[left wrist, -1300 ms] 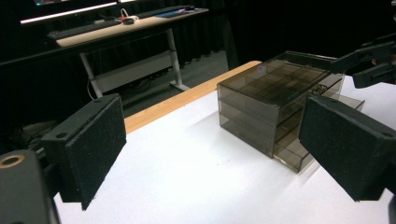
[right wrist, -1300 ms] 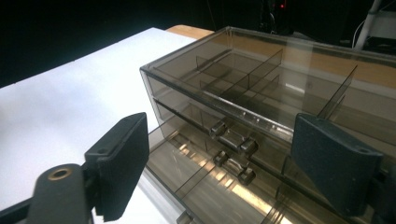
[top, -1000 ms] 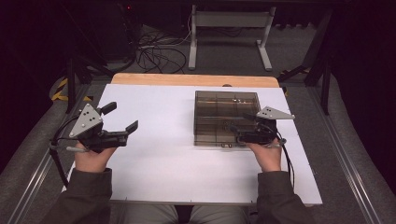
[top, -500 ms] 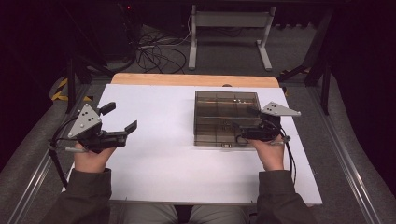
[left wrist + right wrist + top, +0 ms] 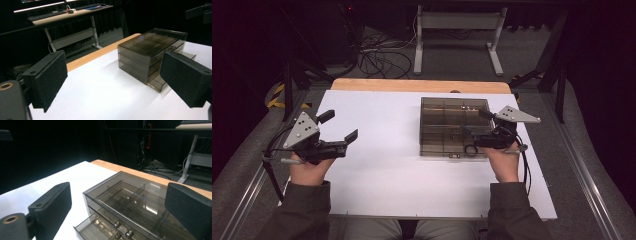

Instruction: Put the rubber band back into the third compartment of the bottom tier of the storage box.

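Sleeves and hands come in from the bottom edge of the high view, each hand with a gripper. At lower left of that view the left gripper (image 5: 342, 127) rests over the white table (image 5: 382, 170), its jaws spread wide with nothing between them; its own view shows the two black pads (image 5: 47, 77) far apart. At right of centre the right gripper (image 5: 473, 131) is just beside the front right corner of the smoky plastic drawer box (image 5: 454, 112). Its jaws have just been opening and stand spread, with no part of the box pinched. In the right gripper view the lowest drawer (image 5: 97, 230) is pulled out a little, with small round knobs (image 5: 128, 233). Beyond the table stand cables (image 5: 377, 57) and a desk frame (image 5: 457, 22) at the top of the high view
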The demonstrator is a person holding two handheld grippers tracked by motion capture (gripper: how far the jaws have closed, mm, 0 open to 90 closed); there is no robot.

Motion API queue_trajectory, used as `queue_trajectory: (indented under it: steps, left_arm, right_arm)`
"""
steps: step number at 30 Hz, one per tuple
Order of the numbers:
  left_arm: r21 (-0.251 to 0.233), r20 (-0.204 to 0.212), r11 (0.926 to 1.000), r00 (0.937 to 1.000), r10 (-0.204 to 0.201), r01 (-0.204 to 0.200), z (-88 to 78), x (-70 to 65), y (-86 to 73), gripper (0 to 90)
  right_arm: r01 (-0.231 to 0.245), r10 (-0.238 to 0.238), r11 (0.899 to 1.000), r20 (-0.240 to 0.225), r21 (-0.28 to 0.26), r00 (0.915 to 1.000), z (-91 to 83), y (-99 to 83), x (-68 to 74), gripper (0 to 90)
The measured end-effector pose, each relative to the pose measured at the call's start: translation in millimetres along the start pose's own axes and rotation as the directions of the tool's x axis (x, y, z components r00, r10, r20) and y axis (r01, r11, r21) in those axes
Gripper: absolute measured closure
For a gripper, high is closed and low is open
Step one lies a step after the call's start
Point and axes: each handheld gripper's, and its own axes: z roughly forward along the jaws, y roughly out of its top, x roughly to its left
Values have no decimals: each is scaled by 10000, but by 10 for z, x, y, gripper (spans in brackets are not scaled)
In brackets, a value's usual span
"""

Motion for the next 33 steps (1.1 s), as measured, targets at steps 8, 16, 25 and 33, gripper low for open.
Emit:
queue_trajectory:
  steps: [8,16,25,33]
  left_arm:
    - [33,-64,10000,10000,17,-17,-13,11,-11,84]
    - [-66,-178,10000,9998,-26,25,-53,31,-10,84]
    - [-43,-249,10000,9997,-44,43,-99,38,-22,84]
    - [16,-367,10000,9993,-53,54,-134,40,-26,84]
  right_arm:
    - [235,-235,9994,36,-253,9997,-56,131,17,49]
    - [184,-185,9987,-25,-465,9998,-117,172,11,26]
    - [86,-89,9975,-41,-701,10000,-198,200,-13,5]
    - [8,-18,9953,-107,-968,9999,-300,210,-71,0]
